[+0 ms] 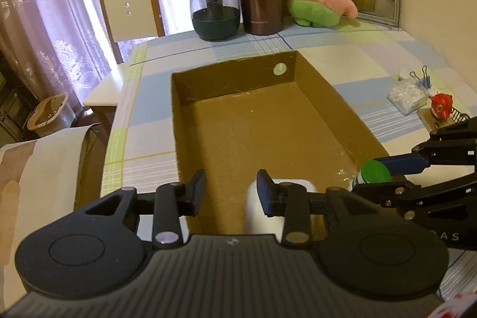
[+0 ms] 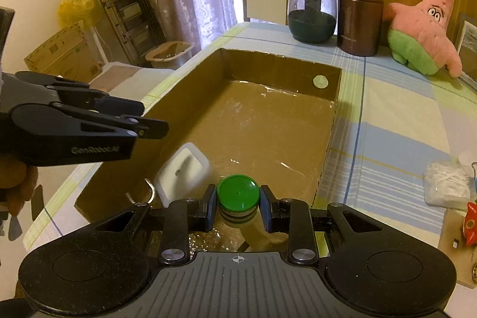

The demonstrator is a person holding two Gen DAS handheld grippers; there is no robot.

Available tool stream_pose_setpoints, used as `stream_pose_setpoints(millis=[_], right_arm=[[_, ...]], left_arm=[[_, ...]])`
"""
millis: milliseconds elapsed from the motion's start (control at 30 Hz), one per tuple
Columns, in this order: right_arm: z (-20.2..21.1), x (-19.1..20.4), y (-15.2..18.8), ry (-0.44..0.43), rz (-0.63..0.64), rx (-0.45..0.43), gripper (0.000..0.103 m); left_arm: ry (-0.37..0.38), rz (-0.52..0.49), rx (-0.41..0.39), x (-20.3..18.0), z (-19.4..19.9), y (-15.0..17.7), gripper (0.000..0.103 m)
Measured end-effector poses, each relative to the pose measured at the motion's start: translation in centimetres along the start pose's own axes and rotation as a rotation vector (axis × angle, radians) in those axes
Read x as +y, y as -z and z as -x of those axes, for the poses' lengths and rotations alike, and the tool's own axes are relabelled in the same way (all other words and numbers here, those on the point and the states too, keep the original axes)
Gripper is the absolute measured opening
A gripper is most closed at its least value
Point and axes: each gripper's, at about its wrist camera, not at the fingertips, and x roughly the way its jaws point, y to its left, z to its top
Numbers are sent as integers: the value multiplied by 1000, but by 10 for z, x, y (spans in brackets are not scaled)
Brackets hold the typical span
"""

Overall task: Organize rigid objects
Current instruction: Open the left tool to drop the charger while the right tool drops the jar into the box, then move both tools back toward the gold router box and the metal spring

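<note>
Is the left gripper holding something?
No, the left gripper is open with nothing between its fingers, above the cardboard box.

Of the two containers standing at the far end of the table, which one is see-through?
The round glass jar with the dark lid, left of the opaque brown metal canister.
</note>
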Motion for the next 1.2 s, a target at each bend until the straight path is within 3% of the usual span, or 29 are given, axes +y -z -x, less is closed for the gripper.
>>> stream_pose_setpoints(millis=[533, 567, 633, 667, 700, 967, 1200], right_arm=[[5, 9, 6, -29, 13, 3, 27], [6, 9, 6, -32, 12, -3, 29], [12, 8, 7, -21, 16, -23, 46], [16, 8, 8, -18, 14, -39, 60], [21, 6, 9, -20, 9, -52, 63], [62, -8, 24, 28, -44, -84, 63], [112, -33, 53, 117, -135, -126, 64]], left_arm=[[-18, 31, -17, 5, 18, 8, 32], [-19, 32, -17, 5, 19, 9, 33], [-18, 35, -18, 4, 21, 9, 34], [-18, 35, -19, 3, 22, 9, 34], [-19, 35, -22, 3, 24, 9, 34], [-7, 38, -50, -14, 41, 8, 44], [44, 33, -95, -50, 61, 4, 61]])
